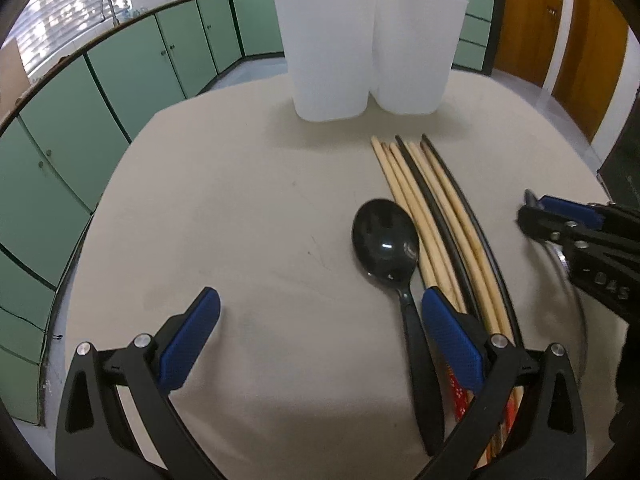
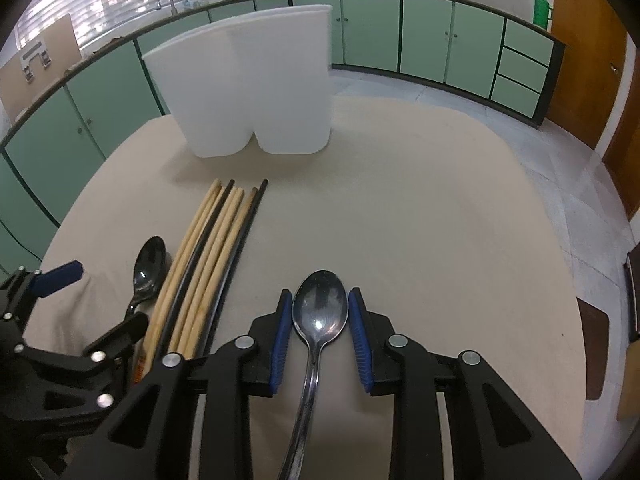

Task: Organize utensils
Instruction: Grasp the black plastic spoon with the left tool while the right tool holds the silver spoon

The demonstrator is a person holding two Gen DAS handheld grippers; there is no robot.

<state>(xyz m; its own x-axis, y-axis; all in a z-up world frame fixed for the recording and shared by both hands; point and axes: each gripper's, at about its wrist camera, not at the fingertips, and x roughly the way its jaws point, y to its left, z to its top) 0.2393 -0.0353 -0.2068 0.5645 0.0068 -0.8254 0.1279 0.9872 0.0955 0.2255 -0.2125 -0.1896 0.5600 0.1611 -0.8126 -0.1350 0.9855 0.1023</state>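
Note:
A black spoon (image 1: 386, 240) lies bowl-up on the beige table (image 1: 240, 208), beside a row of wooden and black chopsticks (image 1: 424, 208). My left gripper (image 1: 320, 300) is open wide low over the table, and the black spoon's handle runs just inside its right finger (image 1: 452, 340). Over in the right wrist view, my right gripper (image 2: 320, 296) is shut on the bowl of a metal spoon (image 2: 320, 312), one pad on each side. The chopsticks (image 2: 208, 256) and the black spoon (image 2: 150, 268) lie to its left. A white two-part holder (image 1: 368, 48) (image 2: 256, 80) stands at the far side.
The table edge curves round close on the left (image 1: 92, 216) and drops to a tiled floor on the right (image 2: 560, 184). Green cabinets (image 2: 424, 32) line the far wall. A brown chair (image 2: 592, 344) stands by the table's right edge. The right gripper (image 1: 536, 216) shows at the right of the left wrist view.

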